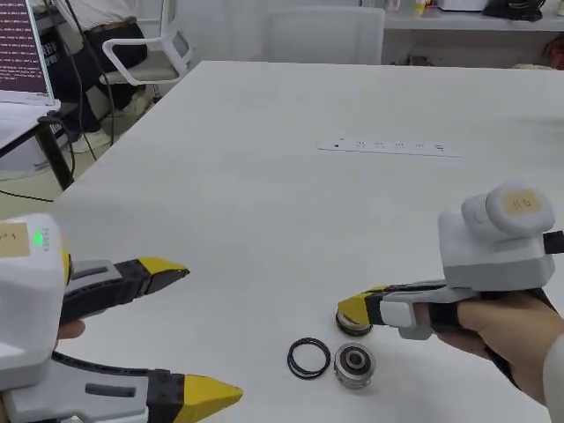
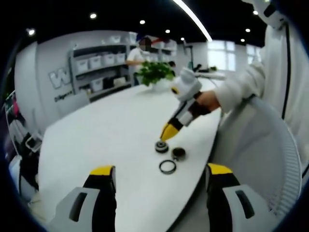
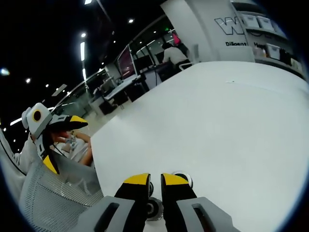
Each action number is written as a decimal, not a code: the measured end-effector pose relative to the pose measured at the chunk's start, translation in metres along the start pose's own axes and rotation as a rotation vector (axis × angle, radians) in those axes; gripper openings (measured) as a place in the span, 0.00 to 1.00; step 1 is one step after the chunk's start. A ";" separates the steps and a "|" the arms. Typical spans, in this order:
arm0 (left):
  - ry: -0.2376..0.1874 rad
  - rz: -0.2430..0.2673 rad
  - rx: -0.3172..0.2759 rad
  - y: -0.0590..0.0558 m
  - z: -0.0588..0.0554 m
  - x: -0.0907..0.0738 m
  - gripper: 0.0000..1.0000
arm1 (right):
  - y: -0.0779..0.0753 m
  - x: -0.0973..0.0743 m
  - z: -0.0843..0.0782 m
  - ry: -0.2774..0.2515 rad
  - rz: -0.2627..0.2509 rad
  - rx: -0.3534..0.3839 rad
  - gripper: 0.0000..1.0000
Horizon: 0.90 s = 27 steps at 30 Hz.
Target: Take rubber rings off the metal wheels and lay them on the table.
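Item 1. Thin black rubber ring (image 1: pixel 308 359), possibly two overlapped. I am logging it as lying flat on the white table (image 1: pixel 264 176), and I am using it as my reference point.

Item 2. Silver metal wheel with a dark hub (image 1: pixel 354 365). It is sitting just beside the ring, on the side toward the right gripper. I cannot tell whether any rubber is left on it.

Item 3. Second silver metal wheel (image 1: pixel 352 324). It is resting a little beyond the ring, right under the right gripper's tips.

Item 4. Right gripper (image 1: pixel 352 308). I am holding its yellow-tipped jaws drawn almost together, with a thin gap showing. They are meeting the second wheel, but I cannot tell whether they are pinching rubber.

Item 5. Left gripper (image 1: pixel 194 330). I am keeping its jaws spread wide and holding nothing, well apart from the ring on the side away from both wheels.

Progress: I am judging the task partly done. At least one ring is off and laid down, and the second wheel looks like the one in hand.

Writing: I am reading a large "W" and what seems to be "Diligent" in the wall lettering (image 3: pixel 231 25) far beyond the ring. The text on the monitor screen (image 1: pixel 19 48) and the markings on the white power strip (image 1: pixel 388 145) are too small to read.
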<state>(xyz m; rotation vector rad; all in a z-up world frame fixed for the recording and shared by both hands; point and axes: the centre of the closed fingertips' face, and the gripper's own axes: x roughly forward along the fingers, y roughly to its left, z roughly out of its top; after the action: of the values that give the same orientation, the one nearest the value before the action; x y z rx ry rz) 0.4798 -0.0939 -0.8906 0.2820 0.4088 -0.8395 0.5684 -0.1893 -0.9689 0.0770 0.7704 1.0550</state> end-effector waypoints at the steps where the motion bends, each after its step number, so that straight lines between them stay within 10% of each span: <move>1: -0.002 -0.001 0.004 0.000 0.002 0.000 0.77 | -0.001 -0.001 0.001 -0.005 -0.003 0.002 0.06; 12: -0.028 -0.022 0.155 0.015 0.051 0.006 0.77 | -0.022 -0.016 0.009 -0.063 -0.053 0.053 0.06; 27: -0.102 -0.172 0.328 0.006 0.127 0.065 0.75 | -0.037 -0.017 -0.004 -0.039 -0.077 0.042 0.08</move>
<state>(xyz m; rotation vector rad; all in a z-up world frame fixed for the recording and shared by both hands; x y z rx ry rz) 0.5531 -0.1830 -0.8074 0.5107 0.1993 -1.0859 0.5895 -0.2227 -0.9776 0.1024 0.7550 0.9620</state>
